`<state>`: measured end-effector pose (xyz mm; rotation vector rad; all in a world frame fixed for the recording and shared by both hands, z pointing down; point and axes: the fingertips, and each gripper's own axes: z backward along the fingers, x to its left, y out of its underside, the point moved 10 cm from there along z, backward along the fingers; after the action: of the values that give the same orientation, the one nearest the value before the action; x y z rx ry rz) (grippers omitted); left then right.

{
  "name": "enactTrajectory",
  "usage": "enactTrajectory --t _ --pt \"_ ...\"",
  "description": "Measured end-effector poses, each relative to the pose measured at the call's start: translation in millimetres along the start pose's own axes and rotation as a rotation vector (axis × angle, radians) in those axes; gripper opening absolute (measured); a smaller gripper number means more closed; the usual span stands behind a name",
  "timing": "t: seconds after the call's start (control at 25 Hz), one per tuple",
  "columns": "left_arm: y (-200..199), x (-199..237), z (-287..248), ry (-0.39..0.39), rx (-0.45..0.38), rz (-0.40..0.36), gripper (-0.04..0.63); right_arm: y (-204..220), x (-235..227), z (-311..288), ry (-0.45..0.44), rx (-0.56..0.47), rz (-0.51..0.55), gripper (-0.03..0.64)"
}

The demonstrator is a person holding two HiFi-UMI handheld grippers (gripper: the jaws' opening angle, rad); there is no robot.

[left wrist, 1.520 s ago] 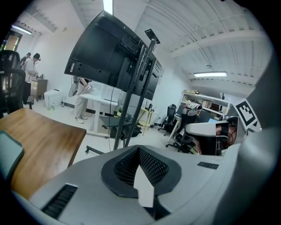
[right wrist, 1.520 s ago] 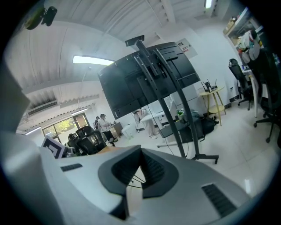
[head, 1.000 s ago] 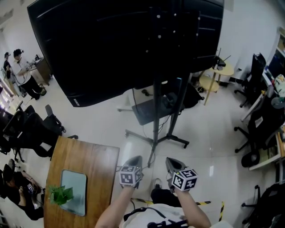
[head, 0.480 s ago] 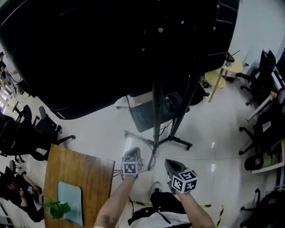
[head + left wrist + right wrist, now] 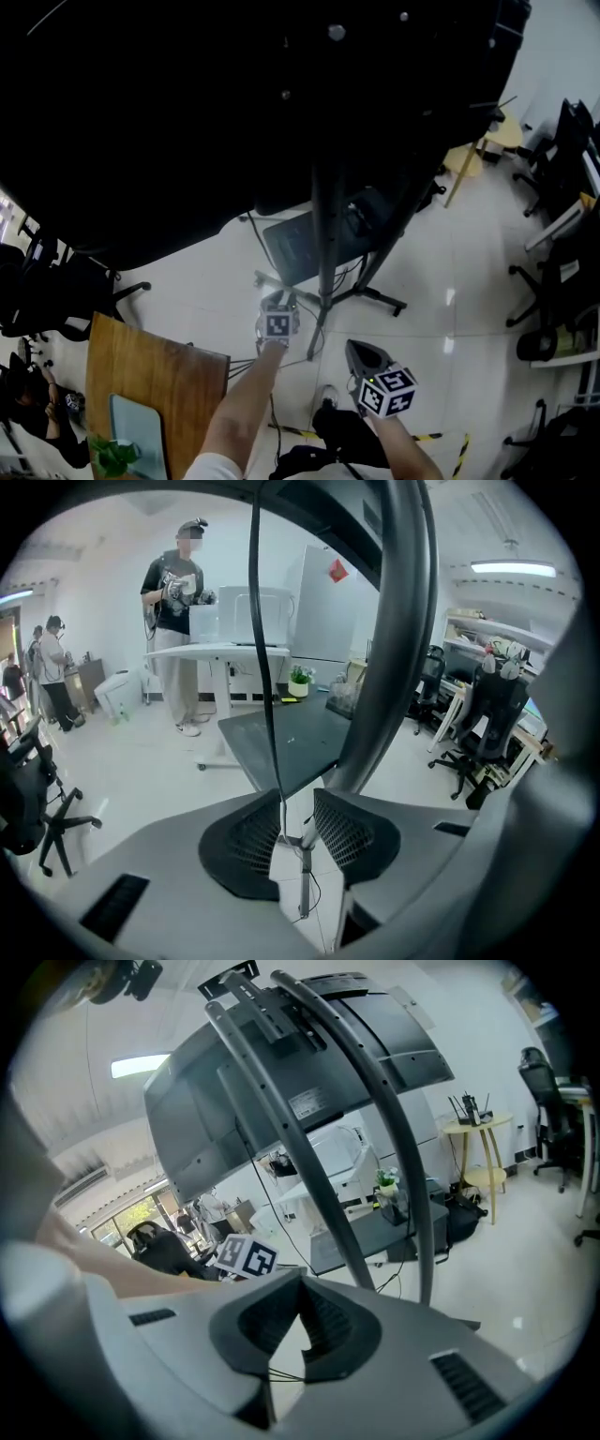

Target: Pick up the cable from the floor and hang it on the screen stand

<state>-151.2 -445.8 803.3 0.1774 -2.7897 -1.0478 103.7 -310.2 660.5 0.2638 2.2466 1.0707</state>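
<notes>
Left tongs [image 5: 277,301] have just been opening and sit wide, nothing gripped, screen stand [image 5: 325,234] at their 1 o'clock, right tongs [image 5: 363,349] at 4 o'clock closed up, empty.

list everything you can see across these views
large black screen: one, black, top of head view
dark metal screen stand: one, dark grey, centre, legs on white floor
flat dark shelf: one, dark grey, low on the stand
thin black cable: one, black, hanging before the shelf
brown wooden table: one, brown, lower left
small green plant: one, green, on that table
round yellow side table: one, yellow, far right
black office chairs: several, black, left and right edges
left hand-held gripper: one, grey, jaws have just been opening, cable seen in their gap, untouched
right hand-held gripper: one, grey, jaws shut, nothing between
</notes>
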Motion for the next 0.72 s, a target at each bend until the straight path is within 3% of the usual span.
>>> enactTrajectory --t 0.44,0.72 --pt "-3.7 8.1 -53.9 -0.027 0.078 -0.029 0.129 26.9 -38.3 4.1 0.061 0.025 -0.079 0.003" --pt "-2.3 10.9 -47.9 -0.036 0.054 -0.092 0.032 32.8 -29.6 12.6 0.054 0.013 -0.077 0.003"
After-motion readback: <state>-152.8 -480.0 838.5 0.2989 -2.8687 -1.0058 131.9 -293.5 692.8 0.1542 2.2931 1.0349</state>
